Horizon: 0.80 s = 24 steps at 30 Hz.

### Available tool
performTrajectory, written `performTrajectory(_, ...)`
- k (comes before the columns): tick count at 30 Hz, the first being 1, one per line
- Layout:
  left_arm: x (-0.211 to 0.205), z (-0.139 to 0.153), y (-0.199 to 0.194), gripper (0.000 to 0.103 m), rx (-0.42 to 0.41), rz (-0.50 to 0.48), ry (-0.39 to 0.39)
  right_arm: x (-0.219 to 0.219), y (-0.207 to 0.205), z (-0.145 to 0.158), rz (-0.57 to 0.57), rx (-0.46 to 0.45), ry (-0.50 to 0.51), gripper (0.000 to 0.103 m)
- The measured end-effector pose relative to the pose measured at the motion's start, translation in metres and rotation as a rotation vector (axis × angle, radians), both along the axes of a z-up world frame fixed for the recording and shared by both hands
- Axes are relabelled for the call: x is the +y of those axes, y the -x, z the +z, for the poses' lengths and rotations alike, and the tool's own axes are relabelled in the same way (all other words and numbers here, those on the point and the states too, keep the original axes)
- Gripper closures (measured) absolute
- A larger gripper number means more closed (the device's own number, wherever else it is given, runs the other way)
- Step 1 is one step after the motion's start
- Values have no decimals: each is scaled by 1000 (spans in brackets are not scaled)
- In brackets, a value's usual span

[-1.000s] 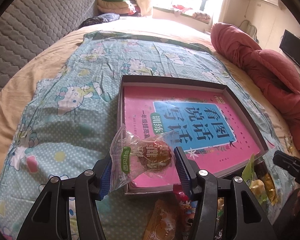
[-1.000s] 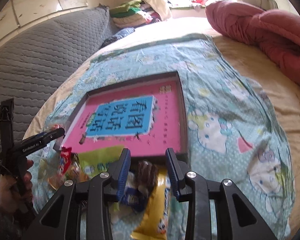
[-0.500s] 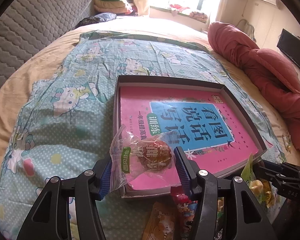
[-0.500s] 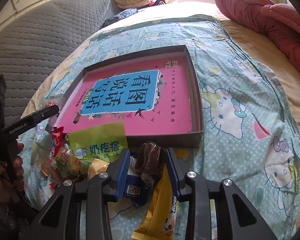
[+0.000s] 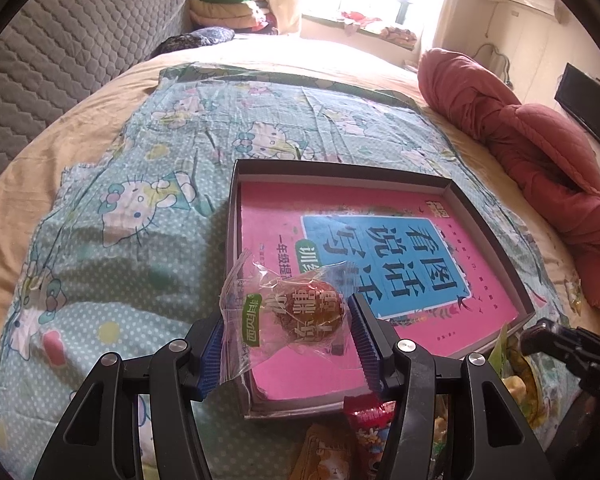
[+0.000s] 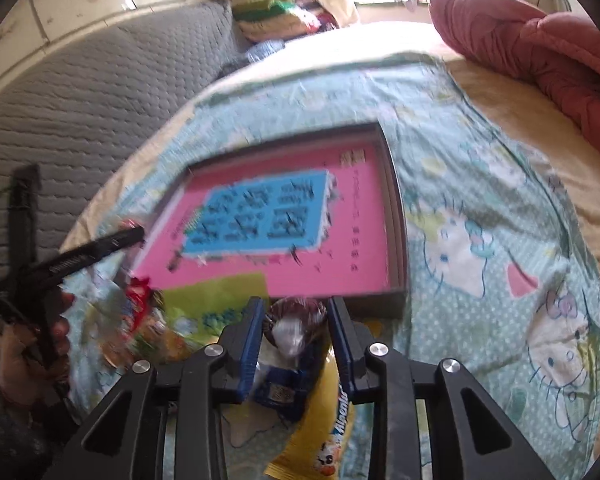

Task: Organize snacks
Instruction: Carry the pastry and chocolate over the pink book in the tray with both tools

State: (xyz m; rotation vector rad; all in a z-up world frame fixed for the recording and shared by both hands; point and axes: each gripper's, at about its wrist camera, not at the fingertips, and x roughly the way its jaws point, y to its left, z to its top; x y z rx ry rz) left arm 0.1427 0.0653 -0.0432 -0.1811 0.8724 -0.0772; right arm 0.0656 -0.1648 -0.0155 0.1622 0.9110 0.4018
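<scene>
Left gripper (image 5: 288, 338) is closed on a clear-wrapped bun (image 5: 300, 312), pads pinching the wrapper sides, held over the near-left corner of the box (image 5: 484, 216). Box is a shallow dark tray on the bed (image 5: 80, 128), with a pink book (image 5: 380, 248) covering its floor.

Right gripper (image 6: 296, 332) is clamped on a small dark wrapped candy (image 6: 294, 316), just short of the box's near wall; that view is blurred, so grip detail is unclear.

Step in hand, my read: drop both snacks into the box.
- Left: move forward past the near wall, lower until the wrapper nearly meets the book, then open. Film is slippery and loose, so let go low or it may slide off the glossy cover.
- Right: lift above the wall before going forward; rim is directly ahead and will catch the candy.
- Place them apart; leave room for the rest.

Around: the remaining pile sits against the box's near edge: green packet (image 6: 220, 300), red packet (image 6: 138, 300), yellow bag (image 6: 320, 432), blue wrapper (image 6: 284, 384). Red blanket (image 5: 520, 132) and folded clothes (image 5: 228, 4) are well apart, no issue. Grippers are near each other, so stagger the drops.
</scene>
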Motion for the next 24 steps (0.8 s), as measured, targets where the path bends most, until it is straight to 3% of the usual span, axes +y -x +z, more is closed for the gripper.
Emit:
performTrajectory(5,0,-3,-6,45,7,1,3,4,-11,7,-7,-36,7,77)
performTrajectory(11,-3,-5,-8,45,14,-14,8,-1,-8,5,-14,7,5,76)
performTrajectory(12,-4,-4,-8,45,12,-17,10,-3,-4,6,-18,4,9,74)
performTrajectory(16,-5,-4,-6,45,8,-23,8,-7,2,1,-45,41,1,49)
performTrajectory(20,-2,-5,-8,45,13,-18,9,-1,0,-8,-45,66,40,48)
performTrajectory(24,-2,-9,-16,45,24,-22,5,2,-8,-19,-50,96,15,48)
